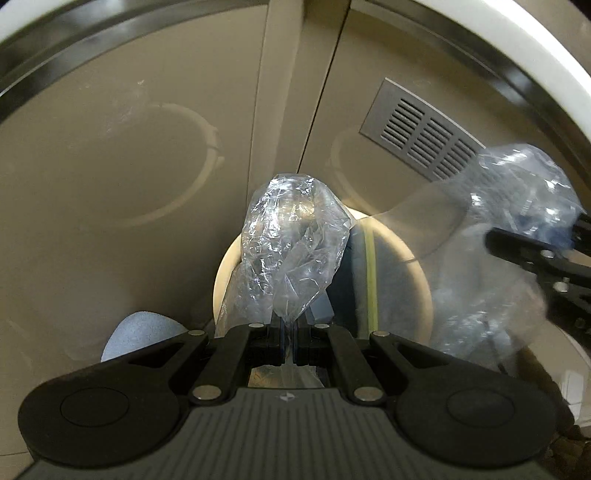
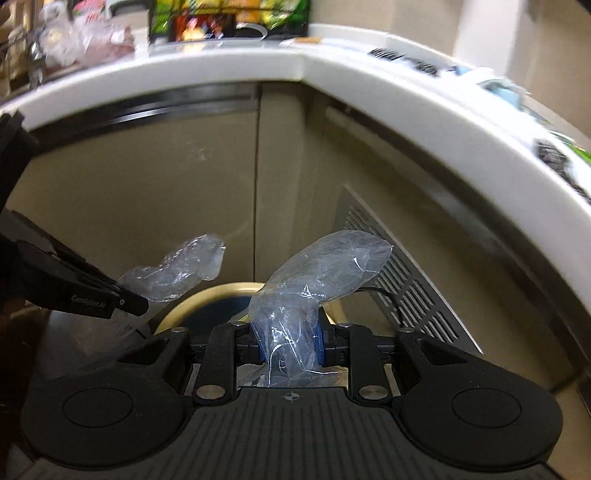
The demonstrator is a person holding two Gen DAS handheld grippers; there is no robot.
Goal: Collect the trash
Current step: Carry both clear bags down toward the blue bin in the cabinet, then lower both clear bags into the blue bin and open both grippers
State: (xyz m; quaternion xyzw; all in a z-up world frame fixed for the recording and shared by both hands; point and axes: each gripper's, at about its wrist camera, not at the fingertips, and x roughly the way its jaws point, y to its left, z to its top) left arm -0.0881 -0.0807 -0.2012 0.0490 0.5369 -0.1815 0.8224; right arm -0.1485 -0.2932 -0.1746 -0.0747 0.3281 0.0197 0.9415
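In the left wrist view my left gripper [image 1: 290,338] is shut on a crumpled piece of clear plastic film [image 1: 291,243] that stands up from the pads. Below it is a round cream trash bin [image 1: 406,258] with a dark inside. My right gripper [image 1: 524,266] comes in blurred from the right, shut on a second clear plastic piece [image 1: 517,184]. In the right wrist view the right gripper [image 2: 291,343] pinches that plastic piece [image 2: 317,277] between its blue pads. The left gripper [image 2: 129,299] holds its film [image 2: 177,269] at the left, above the bin rim [image 2: 207,291].
Beige cabinet doors [image 2: 147,203] stand behind the bin under a white countertop edge [image 2: 258,66]. A grey vent grille [image 1: 424,136] is set in the right panel. Bags and clutter [image 2: 229,18] lie on the counter. A grey-blue rounded thing [image 1: 140,332] is at lower left.
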